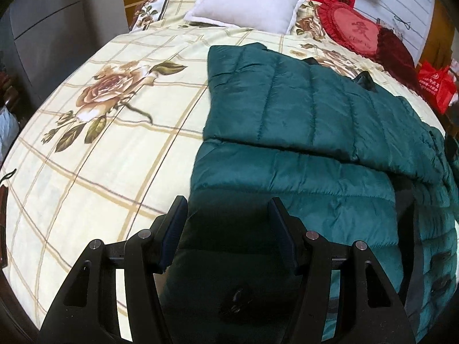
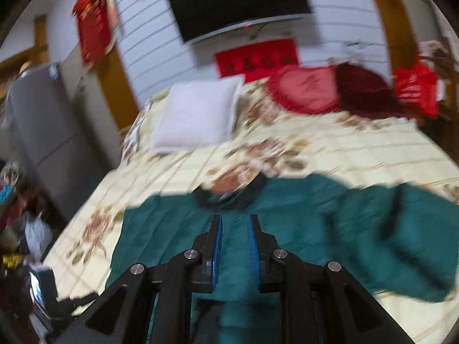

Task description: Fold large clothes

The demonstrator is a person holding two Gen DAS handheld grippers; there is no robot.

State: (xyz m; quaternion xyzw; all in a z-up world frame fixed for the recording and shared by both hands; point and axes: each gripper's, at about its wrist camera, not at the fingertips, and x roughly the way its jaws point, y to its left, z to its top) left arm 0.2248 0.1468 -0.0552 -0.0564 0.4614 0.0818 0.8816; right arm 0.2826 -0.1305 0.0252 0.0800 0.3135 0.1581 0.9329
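A dark green quilted jacket [image 1: 301, 114] lies on the right half of a flowered bedspread [image 1: 114, 143], with one panel folded over another. My left gripper [image 1: 228, 200] stands over its near edge, its jaws half apart and closed on a thick wad of the jacket's dark fabric. The blurred right wrist view shows the jacket [image 2: 315, 229] spread wide, its black collar [image 2: 229, 197] just ahead and a sleeve out to the right. My right gripper [image 2: 234, 216] is above the jacket's middle, its blue pads close together with a strip of green fabric between them.
A white pillow [image 1: 246, 0] and a red heart cushion [image 1: 355, 28] sit at the head of the bed. A red bag [image 1: 436, 86] stands at the bed's right side, a grey cabinet [image 2: 37, 114] on the left. A television [image 2: 238, 3] hangs on the wall.
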